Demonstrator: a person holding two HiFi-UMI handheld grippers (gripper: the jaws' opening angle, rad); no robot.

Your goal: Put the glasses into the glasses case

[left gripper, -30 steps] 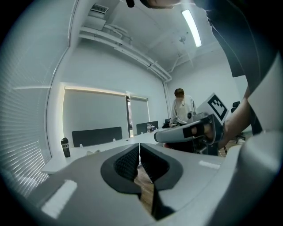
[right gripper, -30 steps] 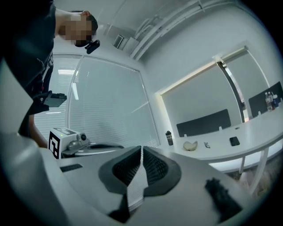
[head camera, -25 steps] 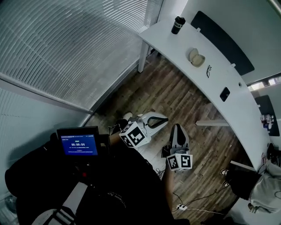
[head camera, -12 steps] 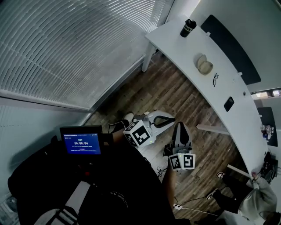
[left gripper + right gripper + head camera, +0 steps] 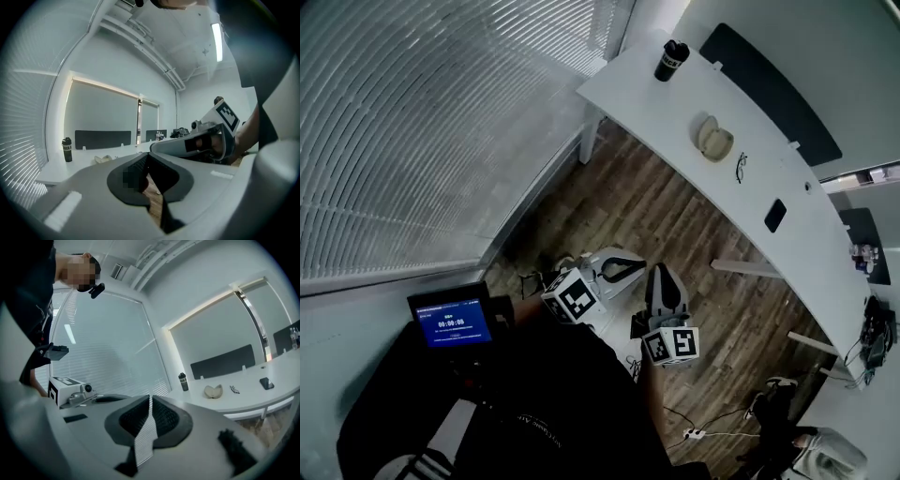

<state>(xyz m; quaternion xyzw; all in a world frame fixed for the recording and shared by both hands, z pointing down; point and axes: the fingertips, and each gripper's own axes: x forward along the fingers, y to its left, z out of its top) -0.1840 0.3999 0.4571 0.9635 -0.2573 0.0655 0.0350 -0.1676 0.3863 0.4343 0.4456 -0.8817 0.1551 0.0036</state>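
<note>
A beige glasses case (image 5: 713,138) lies open on the long white table (image 5: 787,244), far from me. Dark-framed glasses (image 5: 742,167) rest on the tabletop just right of the case. Both show small in the right gripper view, the case (image 5: 213,391) and the glasses (image 5: 234,389); the left gripper view shows only the case (image 5: 103,159). My left gripper (image 5: 630,263) and right gripper (image 5: 663,277) are held close together over the wooden floor, well short of the table. Both are shut with nothing between the jaws.
A black bottle (image 5: 671,60) stands near the table's far end and a black phone (image 5: 775,215) lies further right. Window blinds (image 5: 441,112) line the left. A small screen (image 5: 450,320) sits by my body. Cables (image 5: 712,427) lie on the floor.
Both grippers have shifted slightly left in the head view, staying side by side and shut. The view has swung, so the table and its objects sit a little differently in the frame.
</note>
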